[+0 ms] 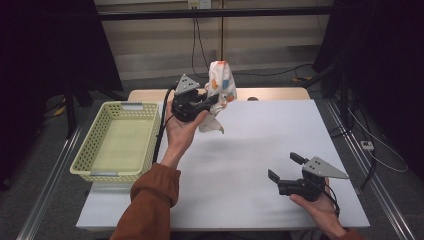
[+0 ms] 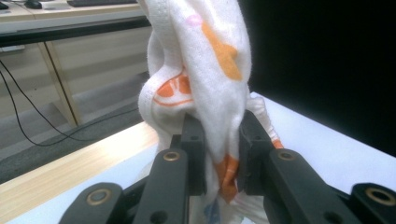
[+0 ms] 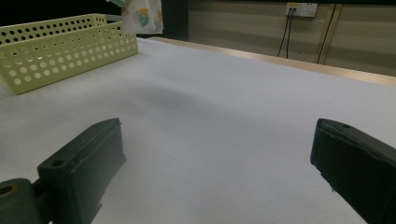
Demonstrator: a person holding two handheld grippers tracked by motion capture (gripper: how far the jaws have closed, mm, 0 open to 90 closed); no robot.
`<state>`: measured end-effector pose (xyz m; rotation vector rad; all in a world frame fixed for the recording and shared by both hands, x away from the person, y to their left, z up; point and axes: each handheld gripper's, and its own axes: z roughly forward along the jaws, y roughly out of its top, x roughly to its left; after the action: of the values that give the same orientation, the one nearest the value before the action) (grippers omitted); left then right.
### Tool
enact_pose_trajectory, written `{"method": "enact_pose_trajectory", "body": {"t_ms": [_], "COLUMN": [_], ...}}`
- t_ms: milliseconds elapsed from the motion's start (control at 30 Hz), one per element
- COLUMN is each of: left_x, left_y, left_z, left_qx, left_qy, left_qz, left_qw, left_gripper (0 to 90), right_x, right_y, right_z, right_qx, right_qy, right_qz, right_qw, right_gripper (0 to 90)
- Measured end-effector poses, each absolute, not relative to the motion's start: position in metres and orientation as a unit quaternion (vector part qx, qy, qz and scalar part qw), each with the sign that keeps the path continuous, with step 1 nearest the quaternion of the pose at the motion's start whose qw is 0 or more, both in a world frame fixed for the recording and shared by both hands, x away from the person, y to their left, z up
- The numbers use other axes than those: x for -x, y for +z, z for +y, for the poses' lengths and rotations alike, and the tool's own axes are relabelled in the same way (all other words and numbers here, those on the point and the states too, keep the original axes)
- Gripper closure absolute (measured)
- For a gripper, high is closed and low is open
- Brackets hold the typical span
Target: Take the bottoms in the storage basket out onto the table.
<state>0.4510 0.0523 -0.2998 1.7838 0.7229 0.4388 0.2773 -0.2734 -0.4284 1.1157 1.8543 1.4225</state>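
High view: your left gripper (image 1: 214, 100) is clamped on the cloth (image 1: 221, 85), raised near the tabletop's far-left corner. Basket (image 1: 120, 141) lies just left, long axis front-to-back. Your right gripper (image 1: 283, 166) sits wide open, holding nothing, near the front-right corner.

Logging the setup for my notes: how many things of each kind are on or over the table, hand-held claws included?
Cloth, white with orange print: 1
Basket, pale yellow, perforated: 1
Claws: 2, left claw and right claw
Total: 4
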Motion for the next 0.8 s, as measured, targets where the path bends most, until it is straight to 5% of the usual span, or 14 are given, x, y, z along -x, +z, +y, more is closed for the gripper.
{"method": "enact_pose_trajectory", "body": {"t_ms": [800], "left_x": [-0.461], "left_y": [-0.334], "left_z": [0.053], "left_qx": [-0.771], "left_qy": [0.188], "left_qz": [0.321], "left_qw": [0.517], "left_gripper": [76.3], "right_x": [-0.277], "right_y": [-0.429], "right_z": [-0.273], "right_qx": [-0.415], "right_qy": [0.528], "right_qz": [0.689], "right_qw": [0.272], "right_gripper": [2.6]}}
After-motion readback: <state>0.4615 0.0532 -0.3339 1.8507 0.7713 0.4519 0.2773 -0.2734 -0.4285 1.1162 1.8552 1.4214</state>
